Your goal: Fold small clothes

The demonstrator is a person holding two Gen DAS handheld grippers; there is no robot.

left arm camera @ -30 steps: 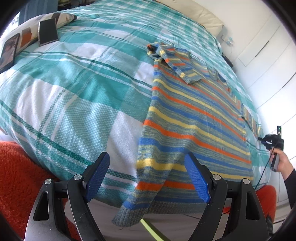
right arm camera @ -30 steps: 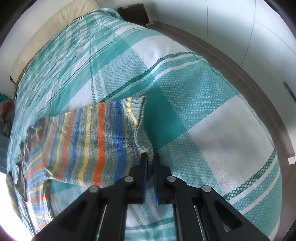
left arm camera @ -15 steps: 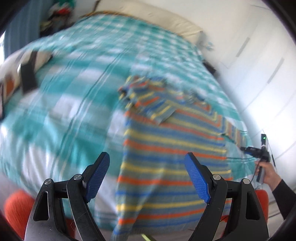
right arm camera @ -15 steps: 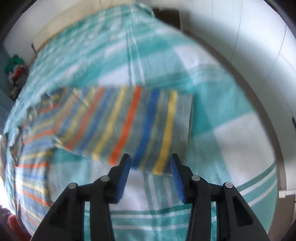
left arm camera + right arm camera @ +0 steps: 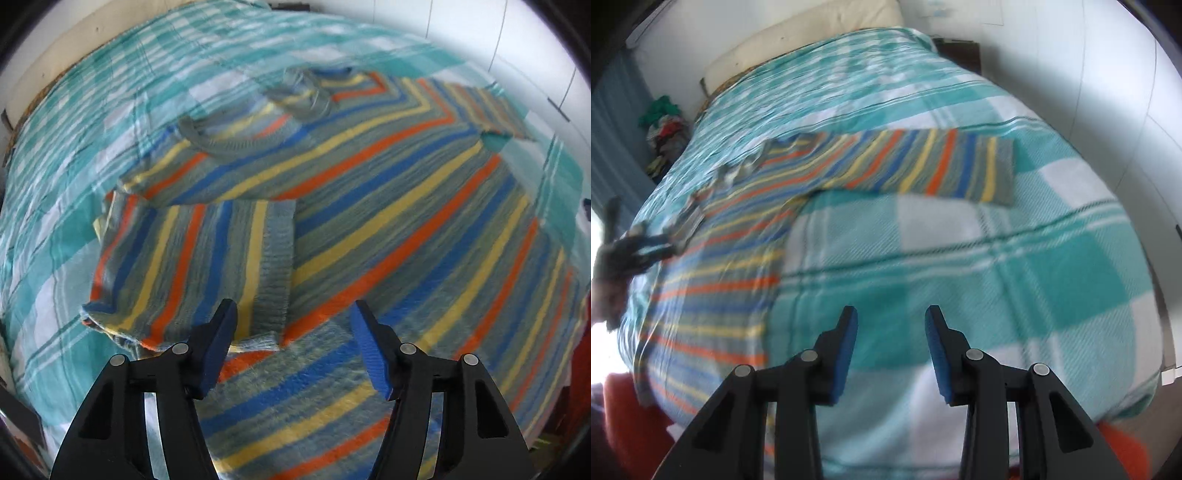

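A striped sweater (image 5: 388,206), grey with orange, blue and yellow bands, lies flat on the bed. In the left wrist view one sleeve (image 5: 192,269) is folded across the body, its grey cuff near my left gripper (image 5: 293,328), which is open and empty just above the sweater. In the right wrist view the sweater (image 5: 738,229) lies to the left with its other sleeve (image 5: 923,170) stretched out flat to the right. My right gripper (image 5: 891,330) is open and empty above bare blanket, well short of that sleeve.
The bed is covered by a teal and white checked blanket (image 5: 997,258). A cream pillow (image 5: 798,40) lies at the head. A pile of clothes (image 5: 665,125) sits at the far left. White wardrobe doors (image 5: 1126,92) stand to the right. Orange fabric (image 5: 628,413) shows below the bed edge.
My right gripper has let go of the sleeve, opened and pulled back; the sleeve now lies flat. My left gripper has swung in over the sweater, close to the folded sleeve.
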